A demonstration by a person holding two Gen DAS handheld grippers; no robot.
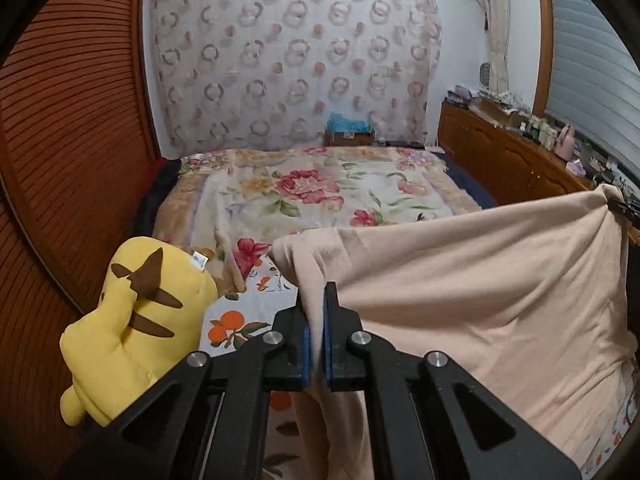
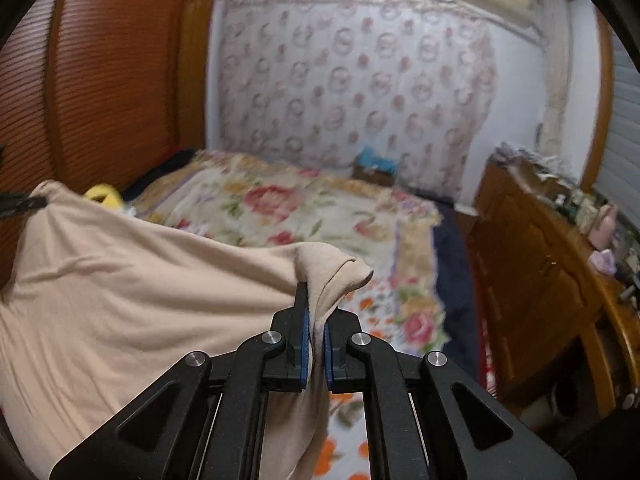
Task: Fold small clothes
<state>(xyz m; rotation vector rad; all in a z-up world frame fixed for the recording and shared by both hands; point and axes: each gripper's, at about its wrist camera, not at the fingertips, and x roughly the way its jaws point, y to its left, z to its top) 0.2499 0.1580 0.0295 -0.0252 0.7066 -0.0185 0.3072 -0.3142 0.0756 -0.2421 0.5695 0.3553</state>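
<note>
A beige garment (image 1: 480,288) hangs stretched between both grippers above the bed. My left gripper (image 1: 316,304) is shut on its left corner, with cloth pinched between the blue pads. My right gripper (image 2: 316,304) is shut on its right corner; the garment (image 2: 132,292) spreads away to the left in that view. The right gripper's tip (image 1: 624,206) shows at the far right of the left wrist view, and the left gripper's tip (image 2: 20,202) at the far left of the right wrist view. The garment's lower edge is hidden.
A floral blanket (image 1: 312,196) covers the bed. A yellow plush toy (image 1: 140,320) lies at the bed's left edge by the wooden slatted wall (image 1: 60,140). A wooden cabinet (image 2: 540,280) with clutter stands to the right. A small box (image 1: 350,132) sits at the bed's far end.
</note>
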